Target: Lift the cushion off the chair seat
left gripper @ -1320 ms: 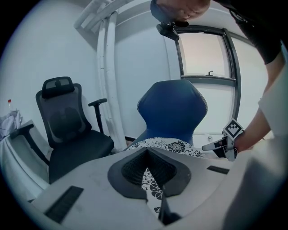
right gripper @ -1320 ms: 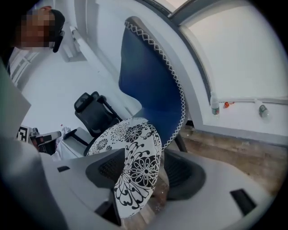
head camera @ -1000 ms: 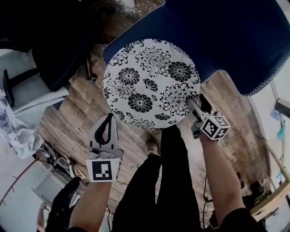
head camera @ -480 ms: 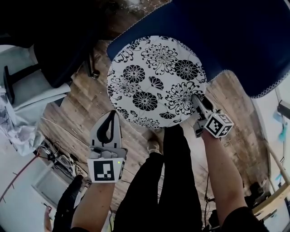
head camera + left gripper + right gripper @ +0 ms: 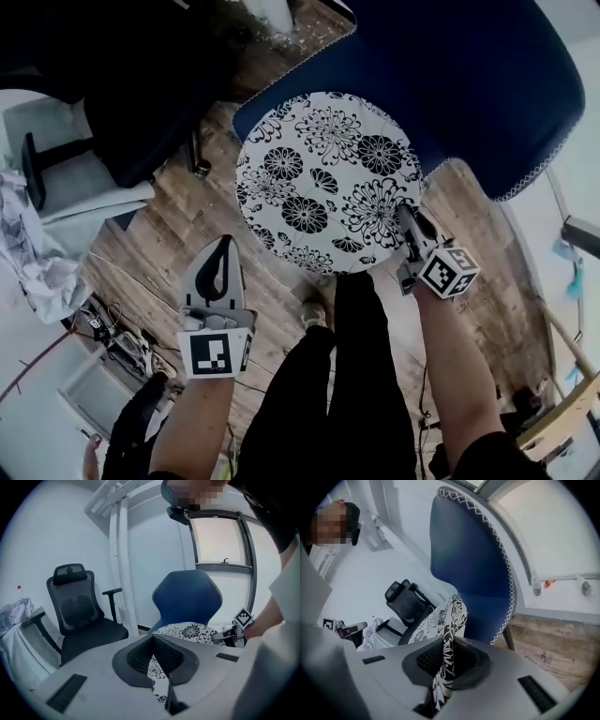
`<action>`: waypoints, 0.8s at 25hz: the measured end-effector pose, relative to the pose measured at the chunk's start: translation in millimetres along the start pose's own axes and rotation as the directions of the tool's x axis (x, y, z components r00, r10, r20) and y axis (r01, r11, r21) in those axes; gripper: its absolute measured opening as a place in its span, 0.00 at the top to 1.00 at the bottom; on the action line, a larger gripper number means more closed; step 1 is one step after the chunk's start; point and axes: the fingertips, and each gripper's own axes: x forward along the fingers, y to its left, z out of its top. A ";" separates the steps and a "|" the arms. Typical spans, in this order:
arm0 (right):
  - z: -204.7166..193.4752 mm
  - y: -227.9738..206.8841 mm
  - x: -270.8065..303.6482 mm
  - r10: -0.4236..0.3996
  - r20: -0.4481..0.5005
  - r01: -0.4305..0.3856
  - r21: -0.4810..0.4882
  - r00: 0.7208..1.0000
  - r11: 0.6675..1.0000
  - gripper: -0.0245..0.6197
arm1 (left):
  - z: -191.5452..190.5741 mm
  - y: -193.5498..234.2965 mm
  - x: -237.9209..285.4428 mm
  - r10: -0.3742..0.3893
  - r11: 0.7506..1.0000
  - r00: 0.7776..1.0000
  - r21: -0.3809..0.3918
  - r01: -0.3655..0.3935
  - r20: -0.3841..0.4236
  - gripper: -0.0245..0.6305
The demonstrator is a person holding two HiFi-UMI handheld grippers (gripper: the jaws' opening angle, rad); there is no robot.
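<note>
A round white cushion (image 5: 328, 178) with black flower print lies on the seat of a blue chair (image 5: 469, 84). My right gripper (image 5: 405, 217) is at the cushion's near right rim. Its jaws are closing, and their pads press the rim between them (image 5: 447, 653), with the cushion (image 5: 451, 616) running edge-on away from them. My left gripper (image 5: 225, 242) hangs over the floor, left of and short of the cushion. Its tips meet and it holds nothing. In the left gripper view the cushion (image 5: 187, 631) shows beyond those tips (image 5: 153, 638), with the right gripper (image 5: 225, 634) at its rim.
A black office chair (image 5: 122, 103) stands left of the blue one. A heap of white cloth (image 5: 28, 253) and cables (image 5: 112, 328) lie on the wooden floor (image 5: 178, 225) at the left. The person's legs (image 5: 356, 375) stand right behind the cushion. Bottles (image 5: 536, 585) sit on the window sill.
The right gripper's jaws have closed on the cushion's rim and it has risen a little. The left gripper has also come up slightly, still shut and empty.
</note>
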 end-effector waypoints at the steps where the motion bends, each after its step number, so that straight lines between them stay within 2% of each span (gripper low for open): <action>1: 1.7 2.8 -2.6 0.001 0.004 -0.001 -0.006 1.000 1.000 0.91 | 0.9 1.6 -3.1 0.003 1.000 1.000 0.002 -0.003 0.002 0.96; 8: 25.1 42.2 -23.6 0.007 0.056 -0.004 -0.061 0.998 0.998 0.91 | 4.4 36.3 -39.2 0.047 0.999 0.999 -0.017 -0.047 0.016 0.96; 15: 39.3 86.0 -49.3 -0.005 0.041 0.009 -0.096 0.999 0.995 0.91 | 33.9 70.0 -90.6 0.081 0.997 0.995 -0.019 -0.080 0.057 0.96; 20: 56.4 122.9 -57.1 0.002 0.031 0.004 -0.190 1.000 0.982 0.92 | 46.4 86.1 -113.1 0.100 0.995 0.994 -0.013 -0.099 0.055 0.96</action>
